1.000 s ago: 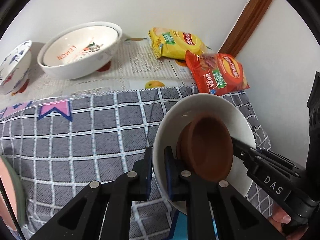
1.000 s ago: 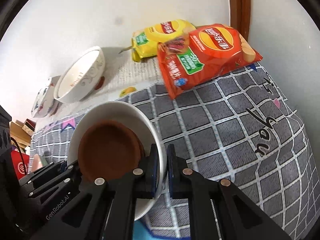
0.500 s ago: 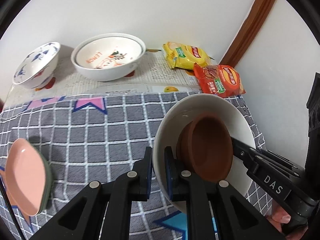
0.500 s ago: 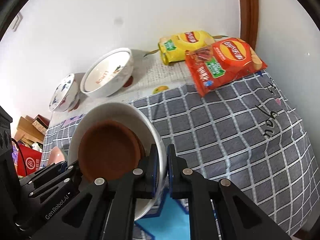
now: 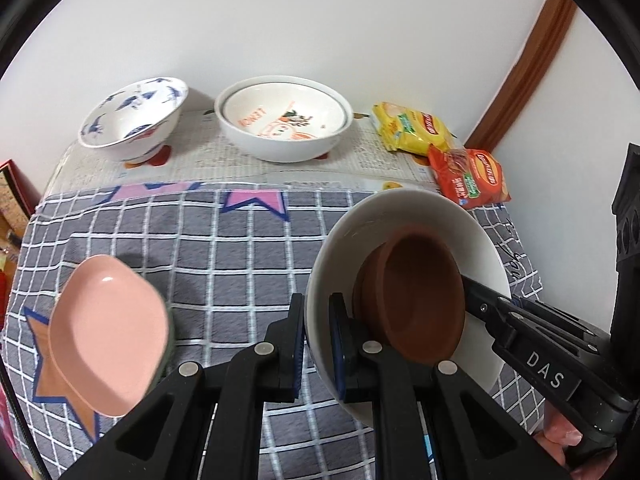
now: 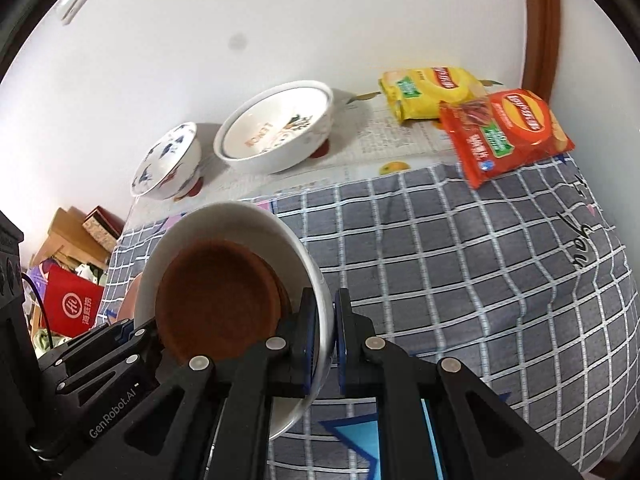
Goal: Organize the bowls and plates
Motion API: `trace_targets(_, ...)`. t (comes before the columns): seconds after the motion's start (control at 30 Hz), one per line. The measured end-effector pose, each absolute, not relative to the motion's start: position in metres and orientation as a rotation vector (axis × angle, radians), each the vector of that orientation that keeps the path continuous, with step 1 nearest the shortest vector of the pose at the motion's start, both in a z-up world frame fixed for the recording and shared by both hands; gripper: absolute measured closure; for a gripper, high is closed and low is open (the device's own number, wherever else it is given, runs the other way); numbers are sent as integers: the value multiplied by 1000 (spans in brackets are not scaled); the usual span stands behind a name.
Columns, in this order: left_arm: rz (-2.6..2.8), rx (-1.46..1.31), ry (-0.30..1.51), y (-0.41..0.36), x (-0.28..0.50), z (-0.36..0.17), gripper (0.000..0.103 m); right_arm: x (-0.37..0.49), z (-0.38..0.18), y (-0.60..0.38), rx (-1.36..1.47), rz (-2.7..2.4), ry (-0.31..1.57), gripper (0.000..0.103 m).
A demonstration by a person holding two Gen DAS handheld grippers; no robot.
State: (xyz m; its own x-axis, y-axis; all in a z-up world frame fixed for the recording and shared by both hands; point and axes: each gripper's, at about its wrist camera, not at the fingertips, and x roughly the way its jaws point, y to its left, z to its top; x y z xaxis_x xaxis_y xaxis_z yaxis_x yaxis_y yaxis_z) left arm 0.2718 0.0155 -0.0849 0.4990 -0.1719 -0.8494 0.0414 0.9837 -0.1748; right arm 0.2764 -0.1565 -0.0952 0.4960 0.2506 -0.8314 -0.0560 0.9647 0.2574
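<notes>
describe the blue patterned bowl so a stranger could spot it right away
Look along the white wall to the newspaper strip behind the checked cloth. The blue patterned bowl sits at its left end, beside the wider lemon bowl; only it has blue painted figures.

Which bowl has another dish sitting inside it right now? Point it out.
The plain white bowl clamped at its rim by both tools: a brown dish sits inside. The blue-patterned bowl is empty, and the LEMON bowl sits at the wall.
</notes>
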Motion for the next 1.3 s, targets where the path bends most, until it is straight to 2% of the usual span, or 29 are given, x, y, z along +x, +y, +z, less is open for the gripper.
trace_targets(0.9, 60, -259, 1028, 180, 239, -96, 91, 279, -109, 15, 83, 367, 1079, 94)
trace_targets(1.3, 129, -314, 1072, 233, 240, -129, 91, 292, -149, 76, 59, 433, 1152, 94)
